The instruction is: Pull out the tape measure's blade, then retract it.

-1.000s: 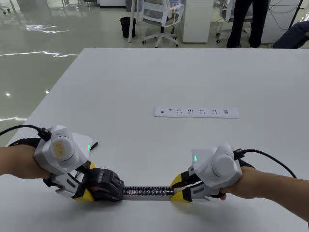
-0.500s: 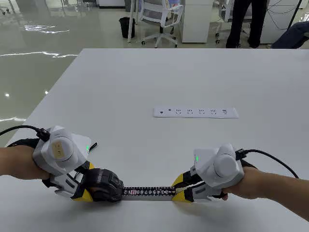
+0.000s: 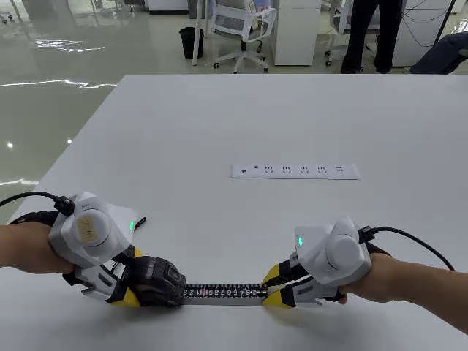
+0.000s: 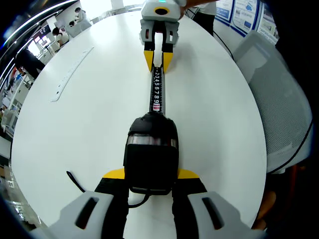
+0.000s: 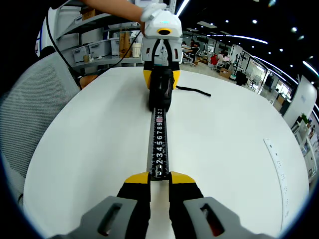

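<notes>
Both forearms [image 3: 417, 281] are laid low over the near edge of the large white table [image 3: 219, 124], one from each side, with the grippers turned inward to face each other. The left gripper [image 3: 133, 276] is clamped around the chunky black rubber-clad tape measure case [image 3: 157, 280], its yellow tips pressed to the case's two sides in the left gripper view. The case is rested on the table just in front of the person. The right gripper [image 3: 272, 287] is pinched on the free end of the narrow dark blade with white numerals [image 3: 223, 292]. The blade is drawn out flat along the tabletop between the two grippers.

Against one second ago, the right gripper is seen slightly farther to the right relative to the power strip. A little more blade is exposed, and the case is kept at about the same spot.

The tabletop is matt and plain. A long white power strip [image 3: 295, 170] is laid near its middle, well apart from the grippers. A thin black strap [image 5: 192, 90] is seen lying beside the case. Beyond the table, a glossy pale floor [image 3: 58, 80], a white swivel office chair [image 3: 241, 22] and a small black waste bin [image 3: 193, 40] are seen.
</notes>
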